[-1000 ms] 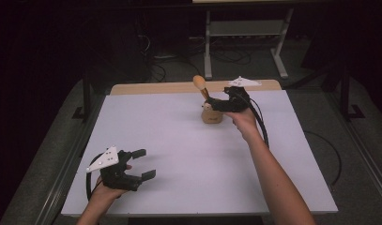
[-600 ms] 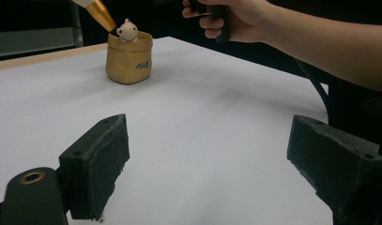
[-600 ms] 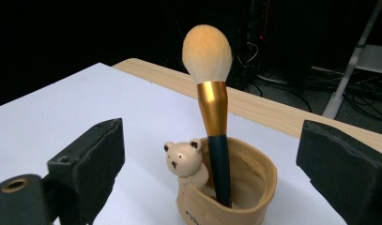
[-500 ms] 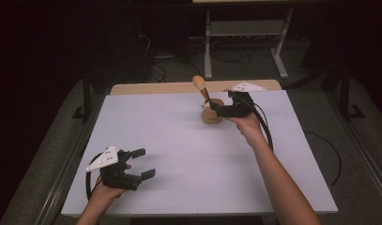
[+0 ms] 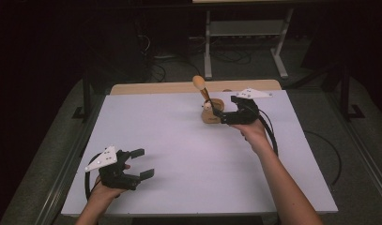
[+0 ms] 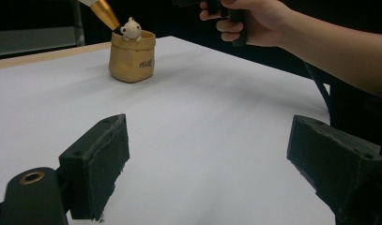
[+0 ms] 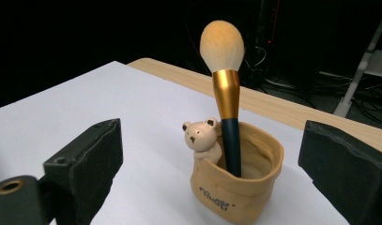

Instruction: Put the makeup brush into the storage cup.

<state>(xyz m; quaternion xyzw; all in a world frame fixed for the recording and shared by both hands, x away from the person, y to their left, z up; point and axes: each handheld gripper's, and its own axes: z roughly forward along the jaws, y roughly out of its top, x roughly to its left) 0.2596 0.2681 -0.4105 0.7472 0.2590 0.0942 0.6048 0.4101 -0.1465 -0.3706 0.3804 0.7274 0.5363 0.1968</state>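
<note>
Your right gripper (image 5: 222, 115), jaws just opened wide and empty, beside the bear pot (image 7: 235, 183) holding the makeup brush (image 7: 225, 84); your left gripper (image 5: 142, 163), jaws open and empty, on the white table (image 5: 179, 140).

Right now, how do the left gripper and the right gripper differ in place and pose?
The left gripper sits at the table's near left over bare white surface; the right gripper is at the far side beside the brush holder. The left points rightward, the right leftward at the holder. Both have open jaws holding nothing.

dark lab, white table (image 5: 179, 140), floor cables (image 5: 226, 56)
</note>
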